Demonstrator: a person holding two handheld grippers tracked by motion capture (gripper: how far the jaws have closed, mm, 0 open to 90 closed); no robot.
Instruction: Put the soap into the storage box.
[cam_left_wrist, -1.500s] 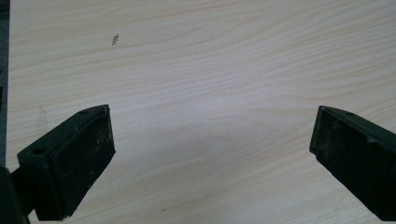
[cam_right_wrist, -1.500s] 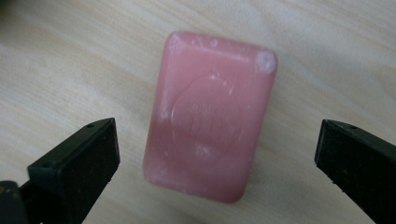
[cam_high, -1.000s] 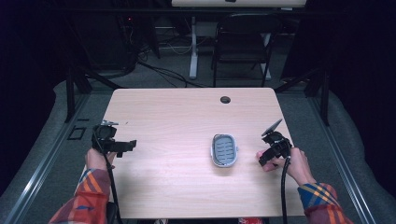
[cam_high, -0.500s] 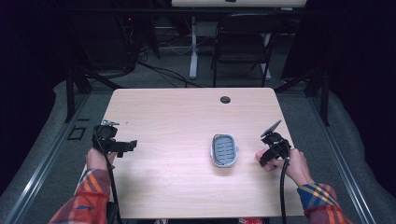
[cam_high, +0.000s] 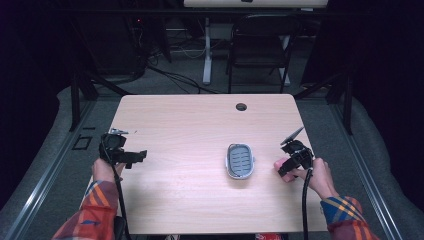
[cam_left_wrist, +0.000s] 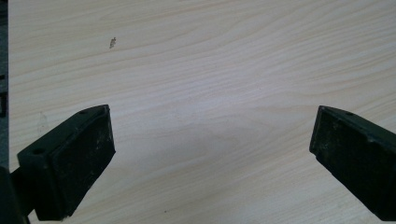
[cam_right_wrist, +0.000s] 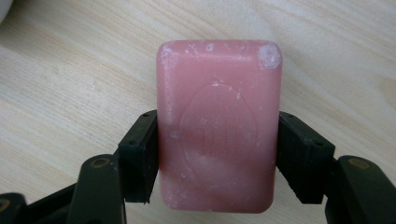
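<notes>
Pink rectangular soap bar (cam_right_wrist: 218, 126) is clamped between the right gripper (cam_high: 292, 161) jaws just right of the empty grey oval soap dish (cam_high: 240, 160), placement judged pending; left gripper (cam_left_wrist: 212, 154) is held wide apart, idle.

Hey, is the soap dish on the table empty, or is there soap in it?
Empty. The soap dish shows only its ribbed insert; the pink soap bar is clamped in the right gripper, off to the side.

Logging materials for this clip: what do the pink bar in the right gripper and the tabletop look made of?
Pink bar: likely soap, waxy matte with whitish scuffs and a faint embossed oval. Table: pale wood or wood-look laminate, with visible grain lines.
</notes>
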